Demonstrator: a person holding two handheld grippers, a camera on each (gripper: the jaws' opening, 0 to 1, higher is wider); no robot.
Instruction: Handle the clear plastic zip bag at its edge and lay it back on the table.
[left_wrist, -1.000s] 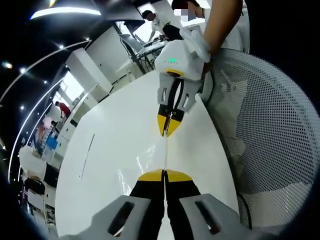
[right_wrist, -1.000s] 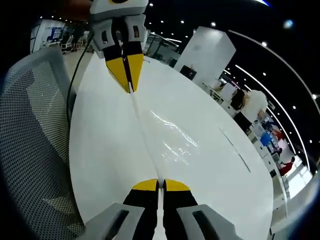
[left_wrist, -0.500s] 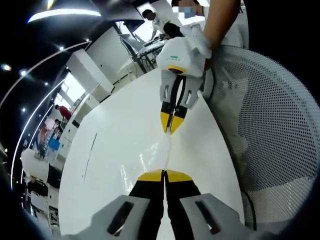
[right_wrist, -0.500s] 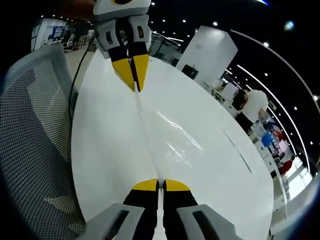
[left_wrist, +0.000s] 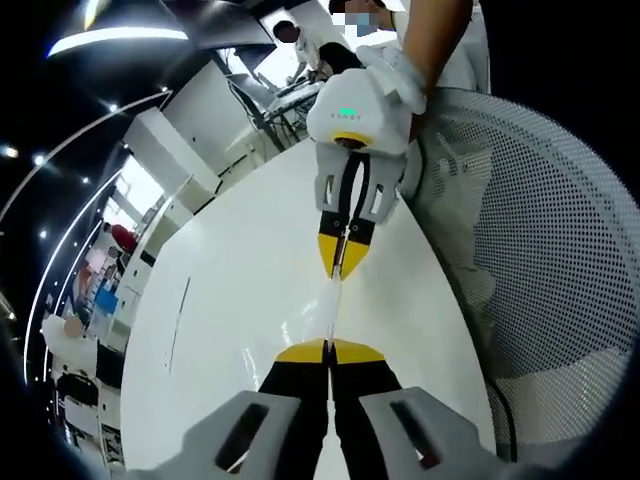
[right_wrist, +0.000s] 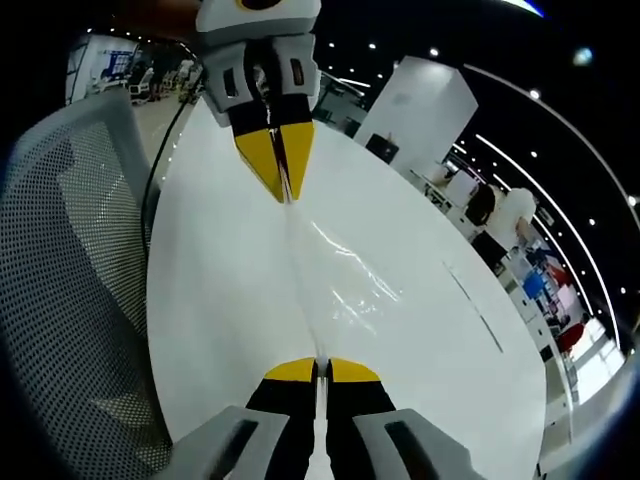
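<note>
White table (right_wrist: 210, 300); both claws pinch the bag (right_wrist: 335, 280) edge

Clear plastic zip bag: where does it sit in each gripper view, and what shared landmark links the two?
Left gripper view: clear plastic zip bag stretched at centre, between both claws.
Right gripper view: bag right of centre, its edge running up from the right claw.
Shared landmark: grey mesh chair back beside the white table.
</note>
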